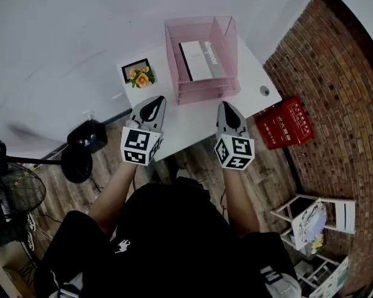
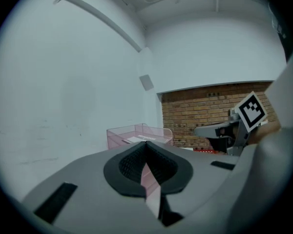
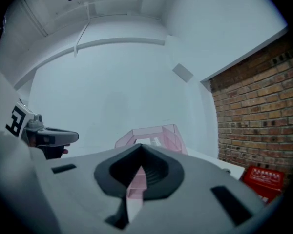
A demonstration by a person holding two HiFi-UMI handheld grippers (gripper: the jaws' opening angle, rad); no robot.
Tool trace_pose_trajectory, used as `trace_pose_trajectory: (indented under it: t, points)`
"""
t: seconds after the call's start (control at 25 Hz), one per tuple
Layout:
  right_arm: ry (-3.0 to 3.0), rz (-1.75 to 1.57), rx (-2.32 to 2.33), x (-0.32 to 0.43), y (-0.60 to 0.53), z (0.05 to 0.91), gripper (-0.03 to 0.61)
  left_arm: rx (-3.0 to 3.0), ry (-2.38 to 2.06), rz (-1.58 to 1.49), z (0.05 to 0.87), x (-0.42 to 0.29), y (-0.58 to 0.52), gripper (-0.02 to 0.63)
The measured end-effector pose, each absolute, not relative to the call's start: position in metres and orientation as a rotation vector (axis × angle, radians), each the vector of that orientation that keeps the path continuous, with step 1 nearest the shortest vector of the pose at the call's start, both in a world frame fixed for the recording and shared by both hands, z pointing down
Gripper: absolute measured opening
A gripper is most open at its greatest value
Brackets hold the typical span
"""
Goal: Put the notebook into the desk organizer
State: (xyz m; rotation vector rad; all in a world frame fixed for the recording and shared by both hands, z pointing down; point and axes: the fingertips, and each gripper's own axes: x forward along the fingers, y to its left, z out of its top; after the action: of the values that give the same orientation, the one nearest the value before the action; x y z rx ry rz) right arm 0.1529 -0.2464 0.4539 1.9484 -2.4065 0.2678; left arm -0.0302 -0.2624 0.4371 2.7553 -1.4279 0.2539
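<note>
Pink, see-through plastic catches my eye first in the head view. The desk organizer point(image 1: 202, 79) stands on the far part of the white tabletop point(image 1: 193, 123), and the notebook point(image 1: 200, 61) lies flat in its top tray. Near it, to the left, stands a small framed flower picture point(image 1: 138, 73). I hold the left gripper point(image 1: 154, 103) and the right gripper point(image 1: 227, 109) side by side over the near edge, both pointing at the organizer and apart from it. A red case point(image 1: 285, 123) lies on the wooden floor point(image 1: 267, 172) by the brick wall point(image 1: 336, 73).

In the left gripper view, its fingers point(image 2: 129, 162) meet at the tips with nothing between them. The organizer shows beyond them, and the right gripper shows at the right.

In the right gripper view, its fingers point(image 3: 156, 172) are likewise closed on nothing. The organizer is straight ahead and the left gripper is at the left edge.
</note>
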Motion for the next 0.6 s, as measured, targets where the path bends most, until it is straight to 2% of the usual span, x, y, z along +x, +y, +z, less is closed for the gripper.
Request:
trace_pose_trajectory:
  t: [0.6]
  points:
    - [-2.329,0.202,2.110,0.100,-0.128,0.399,0.002,2.857,-1.205,0.119,0.410,-0.094,-0.203,0.003]
